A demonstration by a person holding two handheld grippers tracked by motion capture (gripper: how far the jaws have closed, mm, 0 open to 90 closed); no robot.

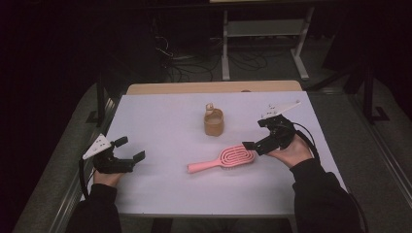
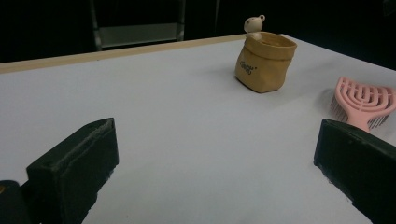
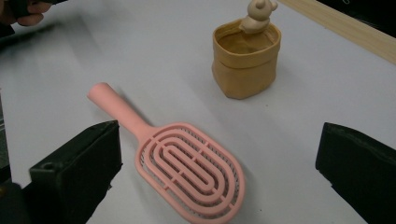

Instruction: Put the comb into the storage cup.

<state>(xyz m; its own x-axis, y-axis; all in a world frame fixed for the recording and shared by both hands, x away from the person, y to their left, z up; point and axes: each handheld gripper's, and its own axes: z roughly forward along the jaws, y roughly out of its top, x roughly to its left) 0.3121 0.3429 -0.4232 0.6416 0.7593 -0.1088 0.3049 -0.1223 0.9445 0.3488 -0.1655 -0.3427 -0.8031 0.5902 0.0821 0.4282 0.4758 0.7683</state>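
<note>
Pink hairbrush [image 1: 224, 159] lies flat on the white table [image 1: 160, 121], bristles down, just in front of the tan pouch [image 1: 213, 123], a little toward the person's right. Handle points to the person's left, oval head toward the right gripper [image 1: 257, 135].

Right gripper sits just right of the brush head, jaws apart, nothing between them. One jaw tip is right at the head's edge in the high view; contact or a small gap, cannot tell. In the right gripper view the brush [image 3: 175, 161] runs between the two black jaws, with the bottom of the head cut off by the frame edge and the bristles mostly hidden under the head. The pouch [image 3: 246, 63] stands upright beyond the brush, apart from it.

Left gripper [image 1: 127, 149] is well left of the brush, near the table's left edge, jaws wide apart and empty. In the left gripper view just the head of the brush [image 2: 362, 103] shows at the far right, the handle hidden behind the right-hand jaw. The pouch [image 2: 265, 63] has small printed lettering, too small to read.

A small bear figure [image 3: 259, 13] pokes out of the pouch's rim, its lower body hidden inside; its head is cut by the top edge in the right gripper view. In the high view it is a pale blob, hard to make out. The room behind the table is dark, with cables and a shelf frame barely visible.
</note>
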